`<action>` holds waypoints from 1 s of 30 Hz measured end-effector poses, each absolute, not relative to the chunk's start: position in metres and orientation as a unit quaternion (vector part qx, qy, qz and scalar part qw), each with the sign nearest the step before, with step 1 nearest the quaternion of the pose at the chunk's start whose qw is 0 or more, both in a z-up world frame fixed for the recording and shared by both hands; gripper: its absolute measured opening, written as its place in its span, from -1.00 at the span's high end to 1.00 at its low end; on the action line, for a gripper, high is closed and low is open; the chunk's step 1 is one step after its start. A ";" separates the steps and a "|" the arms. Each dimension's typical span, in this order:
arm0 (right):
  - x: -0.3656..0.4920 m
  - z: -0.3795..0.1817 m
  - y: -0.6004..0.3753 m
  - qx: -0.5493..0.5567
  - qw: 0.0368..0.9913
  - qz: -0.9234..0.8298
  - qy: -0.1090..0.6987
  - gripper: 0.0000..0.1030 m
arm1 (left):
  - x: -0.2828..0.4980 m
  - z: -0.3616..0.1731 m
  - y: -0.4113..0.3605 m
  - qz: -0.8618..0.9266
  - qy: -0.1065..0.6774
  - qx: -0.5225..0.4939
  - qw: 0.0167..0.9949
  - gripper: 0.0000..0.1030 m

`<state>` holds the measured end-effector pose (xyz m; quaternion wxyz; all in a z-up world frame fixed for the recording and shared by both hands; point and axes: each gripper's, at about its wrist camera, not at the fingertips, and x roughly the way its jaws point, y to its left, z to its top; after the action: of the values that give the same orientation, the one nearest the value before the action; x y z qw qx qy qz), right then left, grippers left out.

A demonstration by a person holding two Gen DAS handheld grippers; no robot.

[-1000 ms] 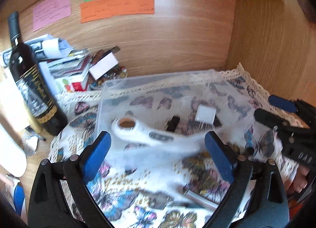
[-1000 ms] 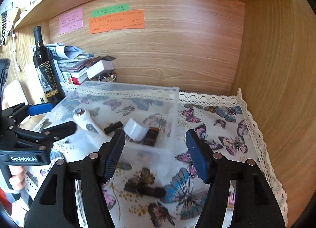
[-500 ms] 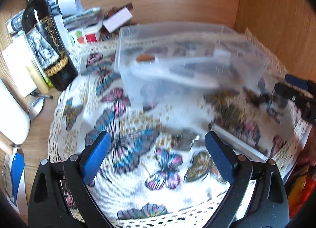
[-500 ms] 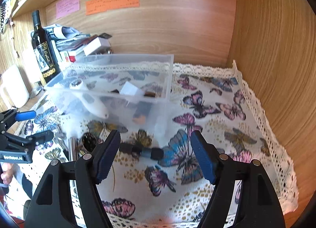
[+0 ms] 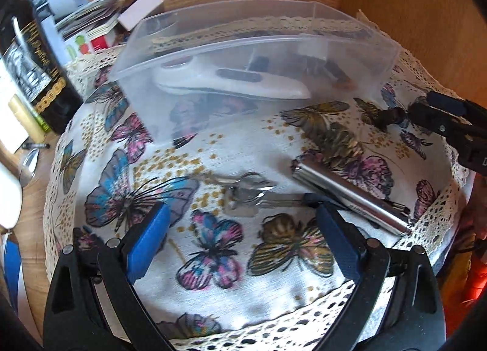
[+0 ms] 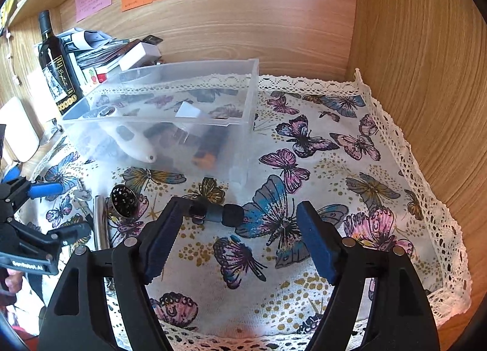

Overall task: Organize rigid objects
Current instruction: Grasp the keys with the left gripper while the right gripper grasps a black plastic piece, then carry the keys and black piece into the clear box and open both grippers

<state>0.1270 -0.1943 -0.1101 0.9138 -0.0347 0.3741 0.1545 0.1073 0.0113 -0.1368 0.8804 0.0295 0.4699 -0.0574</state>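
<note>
A clear plastic bin (image 5: 359, 56) (image 6: 249, 98) stands on the butterfly cloth and holds a white handled gadget (image 5: 231, 83) (image 6: 134, 144), a white block (image 6: 188, 110) and dark small items. In front of it lie a bunch of keys (image 5: 246, 196), a silver metal tube (image 5: 347, 196) (image 6: 99, 220), a round perforated metal piece (image 6: 123, 197) and a small black cylinder (image 6: 219, 212) (image 5: 391, 116). My left gripper (image 5: 240, 238) is open, low over the keys. My right gripper (image 6: 234, 235) is open, just behind the black cylinder.
A dark wine bottle (image 5: 33, 77) (image 6: 57, 68) stands left of the bin beside a pile of books and papers (image 6: 112, 53). Wooden walls close the back and the right side. The cloth's lace edge (image 6: 426, 186) runs along the right wall.
Both grippers have pulled back and dropped lower toward the cloth. The left one now hangs over the keys; the right one sits close behind the black cylinder. Both stay open.
</note>
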 end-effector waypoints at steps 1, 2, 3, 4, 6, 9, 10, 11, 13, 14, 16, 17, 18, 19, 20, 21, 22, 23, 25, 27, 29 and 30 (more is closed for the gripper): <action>0.128 -0.111 -0.194 -0.036 0.913 0.155 0.376 -0.45 | 0.109 -0.137 0.009 -0.061 0.471 0.030 0.880 -0.89; 0.129 -0.113 -0.192 -0.036 0.911 0.157 0.379 -0.45 | 0.110 -0.137 0.008 -0.063 0.471 0.030 0.879 -0.90; 0.131 -0.115 -0.191 -0.037 0.910 0.158 0.382 -0.45 | 0.112 -0.137 0.007 -0.063 0.471 0.029 0.879 -0.90; 0.133 -0.117 -0.189 -0.037 0.908 0.161 0.385 -0.45 | 0.113 -0.136 0.007 -0.064 0.471 0.027 0.879 -0.90; 0.137 -0.120 -0.183 -0.037 0.903 0.172 0.393 -0.45 | 0.115 -0.136 0.007 -0.063 0.471 0.023 0.879 -0.90; 0.141 -0.125 -0.175 -0.042 0.897 0.182 0.400 -0.45 | 0.120 -0.135 0.005 -0.064 0.469 0.023 0.881 -0.88; 0.143 -0.127 -0.172 -0.045 0.896 0.182 0.403 -0.45 | 0.121 -0.135 0.005 -0.066 0.468 0.023 0.881 -0.83; 0.145 -0.129 -0.168 -0.048 0.894 0.182 0.407 -0.45 | 0.122 -0.135 0.004 -0.068 0.466 0.024 0.882 -0.74; 0.149 -0.134 -0.166 -0.045 0.891 0.179 0.416 -0.45 | 0.124 -0.133 0.004 -0.072 0.461 0.025 0.884 -0.59; 0.150 -0.135 -0.166 -0.043 0.889 0.180 0.419 -0.43 | 0.124 -0.133 0.004 -0.074 0.458 0.026 0.886 -0.51; 0.151 -0.137 -0.166 -0.039 0.887 0.181 0.423 -0.29 | 0.123 -0.132 0.003 -0.076 0.452 0.026 0.888 -0.39; 0.151 -0.136 -0.167 -0.039 0.888 0.180 0.421 -0.13 | 0.120 -0.131 0.004 -0.077 0.450 0.026 0.890 -0.29; 0.151 -0.136 -0.167 -0.036 0.887 0.182 0.422 -0.12 | 0.117 -0.132 0.004 -0.079 0.448 0.025 0.890 -0.24; 0.151 -0.136 -0.168 -0.034 0.888 0.183 0.421 -0.12 | 0.116 -0.131 0.004 -0.080 0.445 0.026 0.891 -0.19; 0.150 -0.136 -0.169 -0.031 0.889 0.181 0.419 -0.11 | 0.115 -0.131 0.004 -0.079 0.444 0.026 0.892 -0.19; 0.149 -0.136 -0.169 -0.029 0.890 0.180 0.417 -0.11 | 0.114 -0.131 0.005 -0.078 0.443 0.025 0.893 -0.19; 0.148 -0.135 -0.170 -0.028 0.891 0.180 0.415 -0.10 | 0.113 -0.131 0.005 -0.077 0.442 0.024 0.893 -0.18; 0.148 -0.134 -0.170 -0.026 0.892 0.180 0.413 -0.10 | 0.113 -0.130 0.005 -0.075 0.441 0.023 0.894 -0.18; 0.145 -0.130 -0.171 -0.025 0.896 0.179 0.406 -0.10 | 0.110 -0.129 0.008 -0.071 0.439 0.020 0.895 -0.18; 0.142 -0.125 -0.172 -0.026 0.899 0.178 0.399 -0.10 | 0.107 -0.126 0.011 -0.065 0.434 0.014 0.899 -0.18; 0.139 -0.118 -0.173 -0.026 0.903 0.177 0.390 -0.10 | 0.103 -0.119 0.016 -0.058 0.423 0.008 0.904 -0.18; 0.138 -0.115 -0.174 -0.025 0.906 0.177 0.384 -0.10 | 0.102 -0.115 0.018 -0.056 0.417 0.006 0.907 -0.18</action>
<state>0.1377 -0.1737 -0.1148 0.9057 -0.0251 0.3843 0.1772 0.1019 0.0179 -0.1149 0.9072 0.0059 0.4169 -0.0556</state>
